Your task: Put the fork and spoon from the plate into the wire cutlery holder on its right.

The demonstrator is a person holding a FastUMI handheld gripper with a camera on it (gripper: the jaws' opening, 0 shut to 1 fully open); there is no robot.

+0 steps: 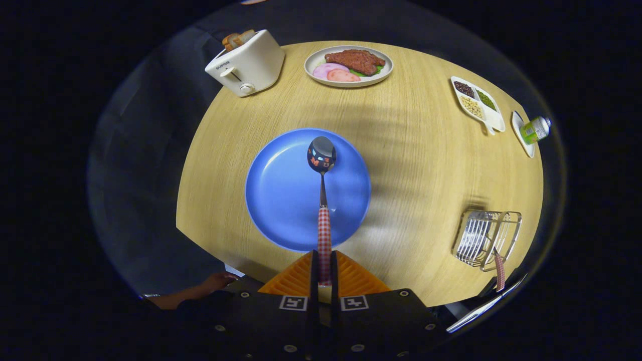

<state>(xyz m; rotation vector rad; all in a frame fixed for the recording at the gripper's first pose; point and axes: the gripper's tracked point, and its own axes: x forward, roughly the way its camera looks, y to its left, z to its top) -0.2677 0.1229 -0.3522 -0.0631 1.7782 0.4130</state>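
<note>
Spoon (322,165) handle sits clamped in my hand-held gripper (324,273), bowl over the blue plate (281,195). Wire cutlery holder (485,236) stands right, on the desk (416,165).

Counted around the blue plate (286,200): one spoon (322,170), one toaster (247,62), one food plate (348,66), one wire cutlery holder (485,239), one divided dish (477,103).

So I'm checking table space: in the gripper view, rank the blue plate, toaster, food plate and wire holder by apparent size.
1. Blue plate, nearest, which inflates it.
2. Food plate and toaster look alike; unranked.
3. Wire holder, though not by much.
The tongs are shut on the spoon.
</note>
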